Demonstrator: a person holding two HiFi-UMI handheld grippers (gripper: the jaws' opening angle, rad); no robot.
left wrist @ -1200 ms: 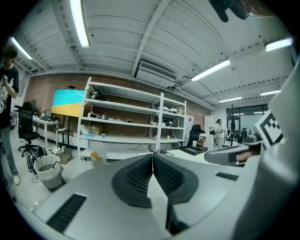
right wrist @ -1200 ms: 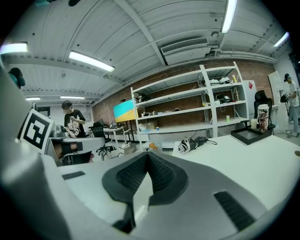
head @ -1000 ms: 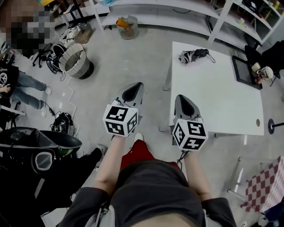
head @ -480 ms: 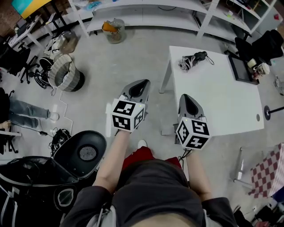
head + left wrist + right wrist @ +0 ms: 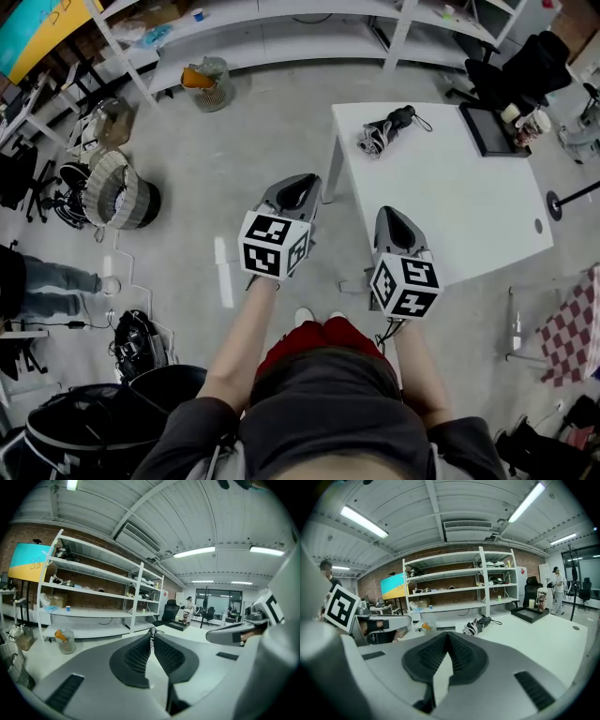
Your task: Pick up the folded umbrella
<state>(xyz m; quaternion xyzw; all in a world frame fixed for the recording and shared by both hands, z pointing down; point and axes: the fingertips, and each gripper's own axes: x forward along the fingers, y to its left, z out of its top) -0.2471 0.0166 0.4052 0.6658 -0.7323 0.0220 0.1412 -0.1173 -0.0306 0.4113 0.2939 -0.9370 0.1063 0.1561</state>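
The folded umbrella (image 5: 382,131), black with a pale patterned part, lies near the far left corner of the white table (image 5: 469,206). In the right gripper view the umbrella (image 5: 477,625) shows beyond the jaw tips, well out of reach. My left gripper (image 5: 298,183) hangs over the floor, left of the table's edge, shut and empty. My right gripper (image 5: 387,214) sits over the table's near left part, also shut with nothing in it. Both jaw pairs meet at the tips in the left gripper (image 5: 151,632) and right gripper (image 5: 448,634) views.
A black tray (image 5: 489,128) with cups sits at the table's far right. White shelving (image 5: 281,37) runs along the back. A wicker basket (image 5: 117,192) and a small bin (image 5: 206,82) stand on the floor at left. A black chair (image 5: 525,66) is at far right.
The table and umbrella have slid left in the head view, and both grippers now stand closer to the table's left edge. Both stay shut.
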